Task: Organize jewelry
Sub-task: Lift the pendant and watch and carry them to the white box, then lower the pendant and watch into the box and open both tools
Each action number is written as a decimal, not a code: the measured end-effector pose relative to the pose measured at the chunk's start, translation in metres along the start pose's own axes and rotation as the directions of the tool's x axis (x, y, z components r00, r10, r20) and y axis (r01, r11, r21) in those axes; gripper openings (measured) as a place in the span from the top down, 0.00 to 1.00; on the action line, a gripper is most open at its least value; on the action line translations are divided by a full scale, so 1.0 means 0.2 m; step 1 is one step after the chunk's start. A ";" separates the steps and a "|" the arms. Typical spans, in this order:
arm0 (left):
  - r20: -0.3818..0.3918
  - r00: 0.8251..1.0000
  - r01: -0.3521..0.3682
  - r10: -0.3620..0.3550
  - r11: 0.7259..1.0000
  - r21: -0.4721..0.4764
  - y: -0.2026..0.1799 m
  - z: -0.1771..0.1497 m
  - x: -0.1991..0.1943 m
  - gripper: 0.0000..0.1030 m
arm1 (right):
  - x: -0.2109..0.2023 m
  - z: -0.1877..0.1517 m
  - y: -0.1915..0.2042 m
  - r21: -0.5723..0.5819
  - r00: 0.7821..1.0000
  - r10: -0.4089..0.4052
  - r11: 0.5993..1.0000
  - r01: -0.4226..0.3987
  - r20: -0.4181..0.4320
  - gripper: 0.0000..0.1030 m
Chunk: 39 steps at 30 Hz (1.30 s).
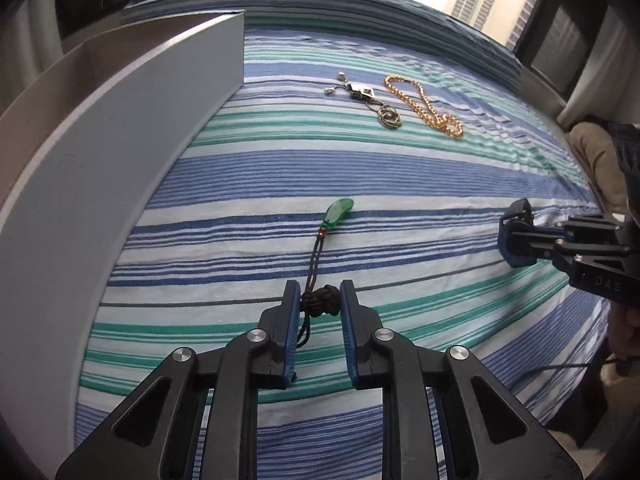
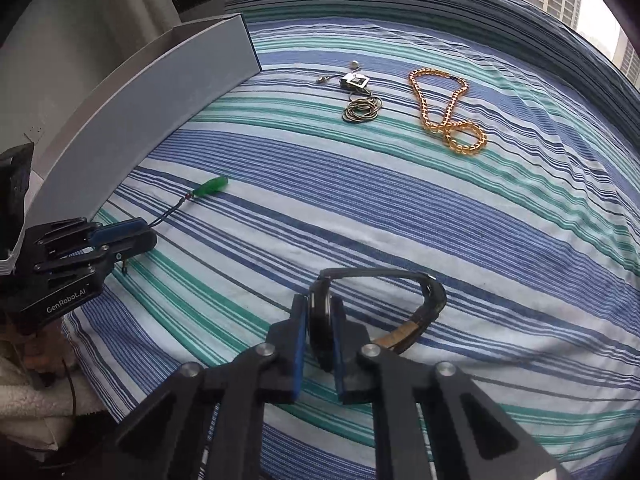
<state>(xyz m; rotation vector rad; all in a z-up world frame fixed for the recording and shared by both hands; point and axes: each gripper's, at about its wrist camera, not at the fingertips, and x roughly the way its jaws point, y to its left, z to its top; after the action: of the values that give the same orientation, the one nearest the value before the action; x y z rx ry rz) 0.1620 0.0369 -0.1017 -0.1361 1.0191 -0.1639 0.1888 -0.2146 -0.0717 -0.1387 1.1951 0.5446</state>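
A green pendant [image 1: 339,212] on a dark cord with a knot [image 1: 322,300] lies on the striped bedsheet. My left gripper [image 1: 320,300] straddles the knot, its pads touching the cord; it also shows in the right wrist view [image 2: 136,236]. My right gripper [image 2: 320,320] is shut on a black wristwatch [image 2: 320,322] whose strap [image 2: 432,300] loops to the right. A gold chain [image 1: 426,102] and a silver necklace with rings [image 1: 366,98] lie farther back; they also show in the right wrist view, the chain [image 2: 450,108] and the rings [image 2: 360,112].
A grey open box [image 1: 132,128] stands along the left side of the bed, also in the right wrist view [image 2: 160,100]. The right gripper [image 1: 516,236] shows at the right in the left wrist view. The striped sheet [image 2: 400,208] covers the bed.
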 end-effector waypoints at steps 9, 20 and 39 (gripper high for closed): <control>0.209 0.976 0.090 -0.064 0.989 -0.117 0.22 0.14 -0.68 0.83 | -0.37 0.26 0.31 -0.123 0.983 0.099 0.989 -0.080 0.157 0.89; 0.241 0.935 -0.156 0.259 0.912 -0.379 0.97 0.20 -1.02 0.83 | -0.32 0.88 1.17 -0.387 0.929 0.324 0.891 -0.236 0.179 0.89; 0.038 0.913 -0.360 0.407 0.844 -0.397 1.26 0.08 -0.57 0.36 | 0.54 1.24 1.57 -0.339 0.985 0.169 0.927 -0.164 -0.014 0.61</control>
<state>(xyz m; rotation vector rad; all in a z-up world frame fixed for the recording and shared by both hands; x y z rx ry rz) 0.1341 0.3077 -0.0458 -0.2898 0.9274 0.4129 0.2786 0.1864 -0.0204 -0.3279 1.0953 0.8996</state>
